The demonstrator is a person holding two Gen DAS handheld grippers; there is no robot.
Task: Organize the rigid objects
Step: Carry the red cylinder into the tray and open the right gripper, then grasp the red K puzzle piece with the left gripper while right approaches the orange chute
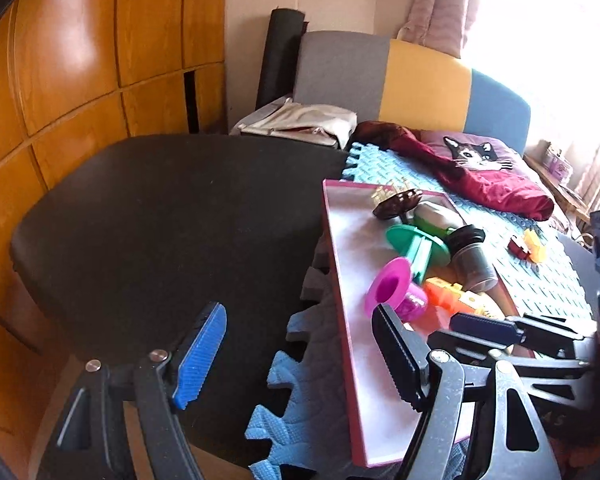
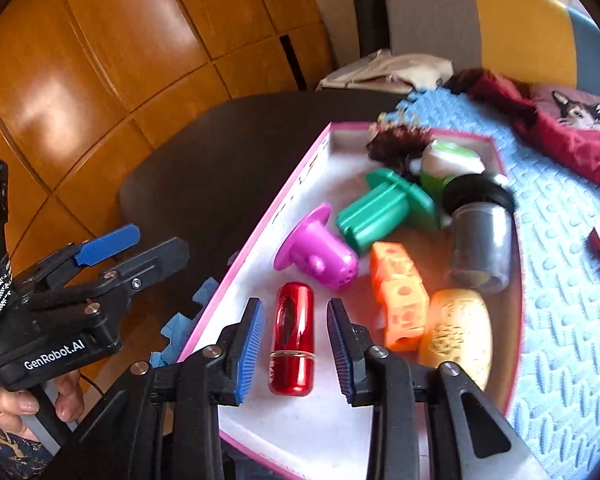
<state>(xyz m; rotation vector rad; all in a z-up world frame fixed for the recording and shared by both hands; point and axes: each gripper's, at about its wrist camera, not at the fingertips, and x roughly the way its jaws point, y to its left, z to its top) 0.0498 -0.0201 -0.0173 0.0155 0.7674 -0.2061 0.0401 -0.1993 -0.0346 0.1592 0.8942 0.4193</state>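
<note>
A pink-rimmed white tray (image 2: 308, 420) (image 1: 340, 248) holds several rigid objects: a red metallic cylinder (image 2: 292, 340), a magenta cup (image 2: 320, 256) (image 1: 396, 292), a green spool (image 2: 384, 212) (image 1: 418, 246), an orange block toy (image 2: 398, 300) (image 1: 450, 294), a yellow oval piece (image 2: 458, 334), a dark jar (image 2: 480, 236) (image 1: 470, 256). My right gripper (image 2: 296, 344) is open, its pads either side of the red cylinder without touching. My left gripper (image 1: 300, 360) (image 2: 134, 246) is open and empty, left of the tray over the black table.
The tray lies on a blue foam mat (image 2: 560, 320) on a round black table (image 1: 160, 220). A small red and orange toy (image 1: 526, 246) lies on the mat right of the tray. A maroon cloth (image 1: 480, 176), a cat cushion and wooden cabinets (image 1: 80, 60) stand behind.
</note>
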